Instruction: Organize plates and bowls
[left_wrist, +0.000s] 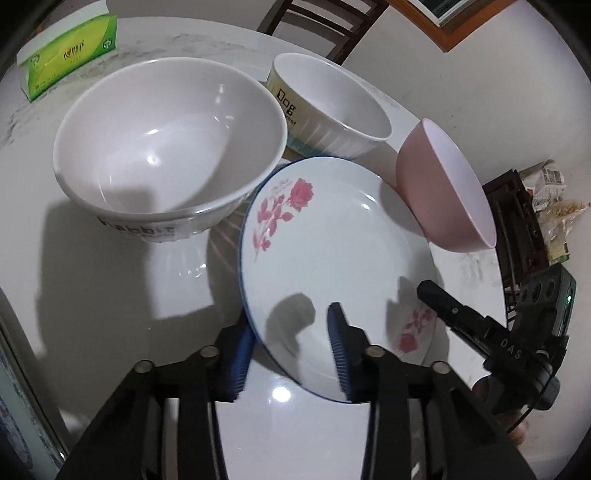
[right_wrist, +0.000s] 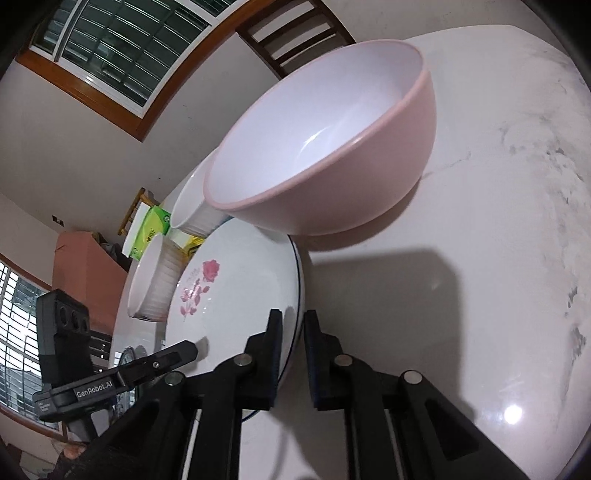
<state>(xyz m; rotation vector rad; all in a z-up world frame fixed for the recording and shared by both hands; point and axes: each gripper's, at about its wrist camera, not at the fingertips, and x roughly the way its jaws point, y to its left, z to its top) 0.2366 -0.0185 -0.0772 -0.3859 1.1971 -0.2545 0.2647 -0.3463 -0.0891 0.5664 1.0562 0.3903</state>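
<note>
The rose plate lies on the worktop, with the big white bowl just beside its far-left rim, the ribbed bowl beyond it and the pink bowl tilted against its far-right side. Lifting it well looks to call for both grips to seat squarely on the rim and rise together, level, clear of the pink bowl. The left gripper has its fingers spread wide astride the plate's near edge, not yet pinching; the right gripper has its fingers nearly together around the plate's right rim, though whether they grip it I cannot tell.
</note>
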